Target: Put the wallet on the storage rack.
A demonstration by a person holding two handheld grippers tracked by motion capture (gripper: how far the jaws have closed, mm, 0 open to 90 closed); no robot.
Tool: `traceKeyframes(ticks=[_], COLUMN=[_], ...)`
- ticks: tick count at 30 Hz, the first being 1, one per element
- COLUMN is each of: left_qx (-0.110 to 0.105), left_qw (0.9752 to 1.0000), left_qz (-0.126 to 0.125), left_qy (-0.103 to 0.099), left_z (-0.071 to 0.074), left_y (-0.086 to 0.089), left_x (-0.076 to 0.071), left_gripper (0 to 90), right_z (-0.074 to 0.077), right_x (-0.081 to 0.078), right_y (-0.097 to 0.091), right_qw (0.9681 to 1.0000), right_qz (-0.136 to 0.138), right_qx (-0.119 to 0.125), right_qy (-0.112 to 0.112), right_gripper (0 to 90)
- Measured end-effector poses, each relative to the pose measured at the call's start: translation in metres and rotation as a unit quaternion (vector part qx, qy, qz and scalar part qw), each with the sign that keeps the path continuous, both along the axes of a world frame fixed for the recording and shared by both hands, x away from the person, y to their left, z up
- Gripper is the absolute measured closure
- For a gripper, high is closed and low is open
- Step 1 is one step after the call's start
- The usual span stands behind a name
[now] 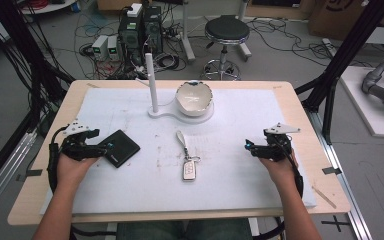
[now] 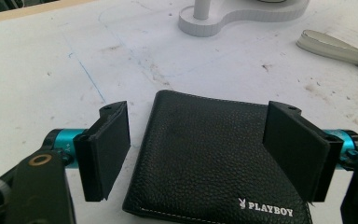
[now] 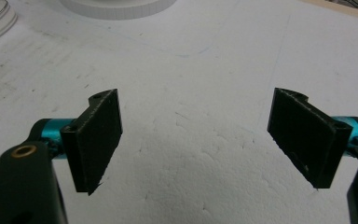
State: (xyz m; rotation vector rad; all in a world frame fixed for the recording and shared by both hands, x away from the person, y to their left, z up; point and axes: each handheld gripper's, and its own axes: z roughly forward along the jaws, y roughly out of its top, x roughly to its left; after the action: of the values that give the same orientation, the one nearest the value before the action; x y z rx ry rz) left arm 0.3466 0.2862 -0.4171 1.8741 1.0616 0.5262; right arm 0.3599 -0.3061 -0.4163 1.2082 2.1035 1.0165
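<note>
I'm working over a pale wooden table (image 1: 300,107) covered with a scuffed white foam sheet (image 1: 240,170), with computer towers, cable tangles and a black round stool on the grey floor behind it. My landmark is the white post stand with the cream ceramic bowl (image 1: 194,97) at the far middle of the sheet.

The black pebbled-leather bifold wallet (image 1: 119,147) lies flat, nearer me and to the left of that stand. The left gripper (image 1: 101,148) sits right at the wallet's near-left edge, jaws spread wide; in the left gripper view the wallet (image 2: 205,158) lies between the two black pads (image 2: 107,149), neither pressing on it.

The right gripper (image 1: 248,146) waits nearer me and well to the right of the stand, jaws spread just as wide over bare foam (image 3: 191,154). A silver car key fob on a white strap (image 1: 190,167) lies straight in front of the stand, apart from both.

The step in hand looks like taking the wallet. To do it well I would keep the jaws low and level, straddle the folded spine, and close slowly so the smooth leather doesn't skid on the foam.
</note>
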Motion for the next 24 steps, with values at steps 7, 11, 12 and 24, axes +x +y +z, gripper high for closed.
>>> traceKeyframes(ticks=[7, 11, 12, 24], left_qx=[-0.006, -0.005, -0.007, -0.012], left_qw=[1.0, 1.0, 1.0, 0.9998], left_qz=[0.001, -0.001, 0.0, 0.006], left_qy=[0.001, 0.003, 0.003, 0.014], left_z=[-0.001, -0.001, -0.002, -0.008], left_y=[0.001, 0.001, 0.001, 0.003], left_x=[0.001, 0.002, 0.003, 0.024], left_gripper=[23.0, 23.0, 23.0, 23.0], right_z=[0.001, 0.001, 0.001, 0.0], right_x=[-0.001, -0.002, -0.002, -0.006], right_y=[0.0, 0.0, 0.0, 0.0], right_qw=[1.0, 1.0, 1.0, 0.9999], right_qz=[-0.001, 0.0, 0.0, 0.004], right_qx=[0.001, 0.001, 0.0, -0.013], right_qy=[0.001, 0.001, 0.001, 0.001], right_gripper=[17.9, 17.9, 17.9, 17.9])
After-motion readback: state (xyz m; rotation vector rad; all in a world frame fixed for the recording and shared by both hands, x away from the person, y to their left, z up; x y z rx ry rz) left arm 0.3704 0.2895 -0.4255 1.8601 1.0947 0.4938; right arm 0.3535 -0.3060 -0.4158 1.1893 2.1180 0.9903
